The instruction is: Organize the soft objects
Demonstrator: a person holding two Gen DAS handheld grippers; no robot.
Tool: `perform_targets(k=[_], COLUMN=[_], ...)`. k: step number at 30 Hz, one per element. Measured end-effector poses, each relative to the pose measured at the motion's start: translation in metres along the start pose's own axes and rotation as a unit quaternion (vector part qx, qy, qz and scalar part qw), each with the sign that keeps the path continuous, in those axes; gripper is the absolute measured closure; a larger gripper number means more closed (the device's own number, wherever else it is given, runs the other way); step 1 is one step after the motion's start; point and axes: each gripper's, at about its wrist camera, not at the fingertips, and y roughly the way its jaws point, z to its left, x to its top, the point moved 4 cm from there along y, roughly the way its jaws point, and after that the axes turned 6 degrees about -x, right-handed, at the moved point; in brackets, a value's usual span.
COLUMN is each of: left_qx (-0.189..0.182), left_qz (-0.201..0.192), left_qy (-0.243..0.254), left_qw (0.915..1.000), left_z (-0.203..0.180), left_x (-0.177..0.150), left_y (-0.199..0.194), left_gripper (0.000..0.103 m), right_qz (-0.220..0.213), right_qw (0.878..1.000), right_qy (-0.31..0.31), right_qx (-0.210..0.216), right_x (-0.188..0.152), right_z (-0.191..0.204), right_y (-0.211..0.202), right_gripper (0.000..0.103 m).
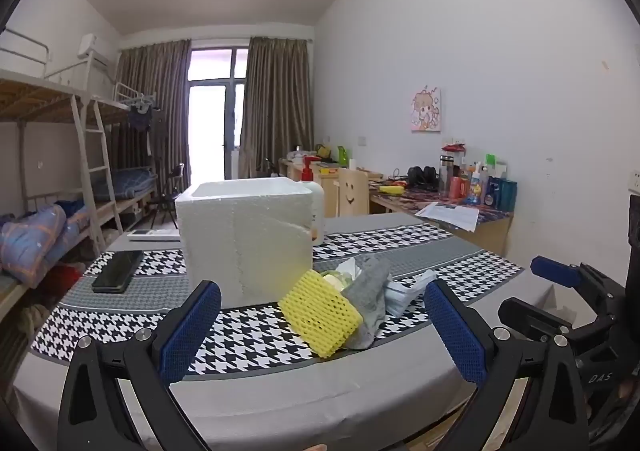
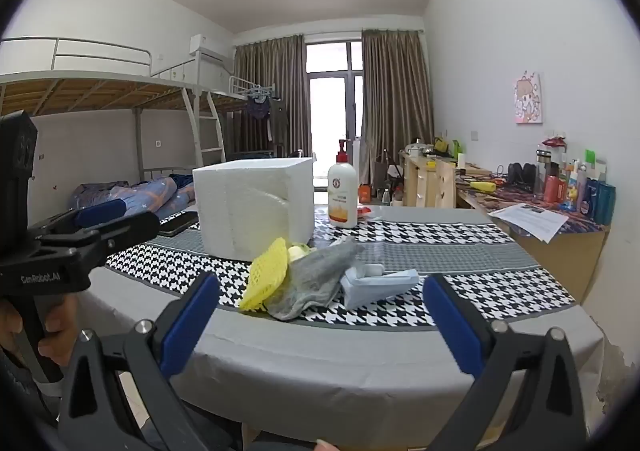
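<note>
A pile of soft things lies on the table in front of a white foam box [image 1: 246, 237] [image 2: 256, 205]: a yellow foam net sleeve [image 1: 320, 311] [image 2: 268, 277], a grey sock [image 1: 370, 297] [image 2: 316, 277] and folded light-blue face masks [image 1: 408, 289] [image 2: 378, 283], with a pale item behind them. My left gripper [image 1: 322, 327] is open and empty, just short of the net sleeve. My right gripper [image 2: 320, 321] is open and empty, near the table's front edge before the pile. Each gripper shows at the side of the other's view.
The table wears a grey and houndstooth cloth [image 1: 248, 335] [image 2: 500, 283]. A black phone [image 1: 118, 271] lies left of the box. A pump bottle [image 2: 342, 195] stands behind the box. A cluttered desk [image 2: 560, 203] lines the right wall; bunk beds [image 1: 60, 187] stand left.
</note>
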Motion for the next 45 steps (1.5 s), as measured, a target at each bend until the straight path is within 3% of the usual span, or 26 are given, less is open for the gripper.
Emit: perform_targets(k=[45], left_qx=[0.013], left_qz=[-0.007], left_qy=[-0.026], left_qw=[0.9996], left_z=[0.008], left_x=[0.0], left_y=[-0.003], left_gripper=[0.001], right_qz=[-0.01], right_qw=[1.0], right_qy=[0.006], right_qx=[0.002], right_x=[0.005], right_z=[0.001], right_y=[-0.003], right_gripper=[0.0])
